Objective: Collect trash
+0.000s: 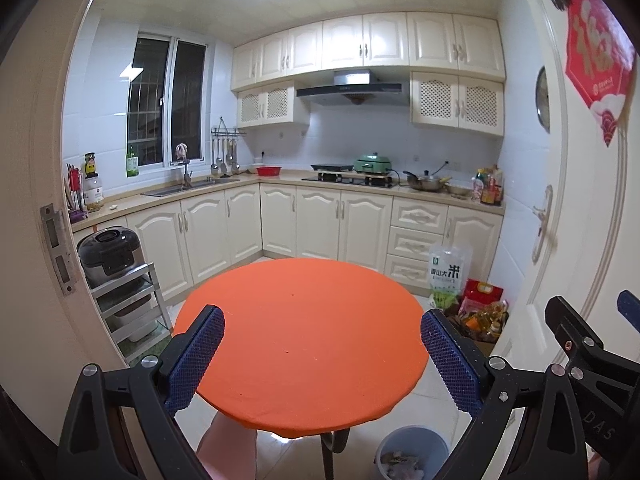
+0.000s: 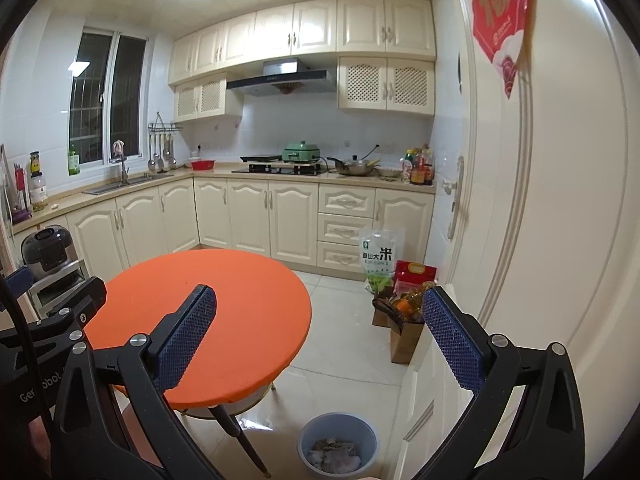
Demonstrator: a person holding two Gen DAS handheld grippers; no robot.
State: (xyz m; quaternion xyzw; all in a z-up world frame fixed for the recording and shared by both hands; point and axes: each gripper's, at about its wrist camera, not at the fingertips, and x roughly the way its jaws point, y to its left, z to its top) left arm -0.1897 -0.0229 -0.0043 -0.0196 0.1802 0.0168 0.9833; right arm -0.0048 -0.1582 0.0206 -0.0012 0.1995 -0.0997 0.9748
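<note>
Kitchen with bare orange counter (image 1: 300,344); crumpled trash (image 2: 336,456) already in blue bin (image 2: 338,426) below. Left tongs (image 1: 322,356) and right tongs (image 2: 320,344) spread wide, gripping nothing. Seemingly finished.

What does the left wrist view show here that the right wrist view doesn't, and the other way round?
Only the left wrist view shows the door frame's strike plate and the right gripper from the side. Only the right wrist view shows the whole bin rim and the left gripper from the side. Both show the orange table bare, the blue bin holding crumpled trash, the rice bag, and both grippers open and empty.
</note>
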